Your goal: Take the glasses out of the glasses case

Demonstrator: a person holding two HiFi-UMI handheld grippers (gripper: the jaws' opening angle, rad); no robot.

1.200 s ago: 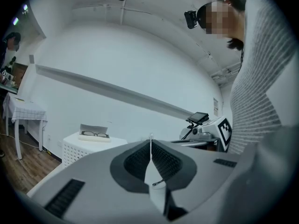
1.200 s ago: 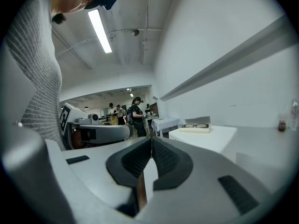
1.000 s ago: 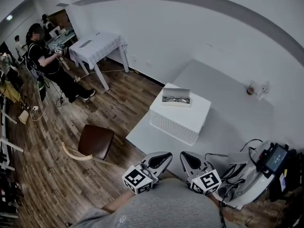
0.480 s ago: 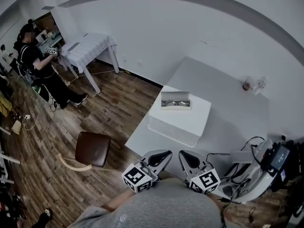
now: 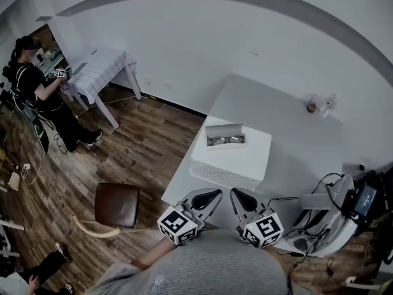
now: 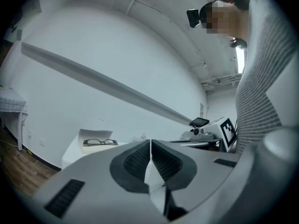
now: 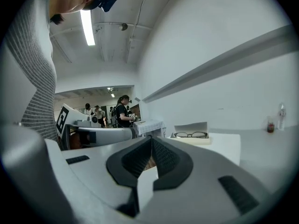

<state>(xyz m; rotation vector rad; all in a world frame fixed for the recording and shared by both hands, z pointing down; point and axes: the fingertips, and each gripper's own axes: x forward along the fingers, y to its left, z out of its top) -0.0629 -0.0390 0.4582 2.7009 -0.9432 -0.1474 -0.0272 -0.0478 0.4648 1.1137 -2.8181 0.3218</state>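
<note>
An open white glasses case (image 5: 225, 135) sits on top of a white perforated box (image 5: 228, 163) on the white table (image 5: 288, 146). Dark-framed glasses (image 5: 226, 141) lie inside it. The left gripper view shows the glasses (image 6: 99, 142) ahead to the left, and the right gripper view shows the glasses (image 7: 191, 135) ahead to the right. My left gripper (image 5: 215, 194) and right gripper (image 5: 234, 193) are side by side at the table's near edge, well short of the box. Both are shut with nothing between their jaws.
Two small bottles (image 5: 313, 106) stand at the table's far right. A device with cables (image 5: 334, 217) lies at the near right corner. On the wooden floor to the left are a brown chair (image 5: 116, 204), a cloth-covered table (image 5: 98, 72) and a person (image 5: 34, 82).
Both grippers have moved forward together towards the white box, so the gap to it is smaller. Their jaws stay shut. The glasses and case have not moved.
</note>
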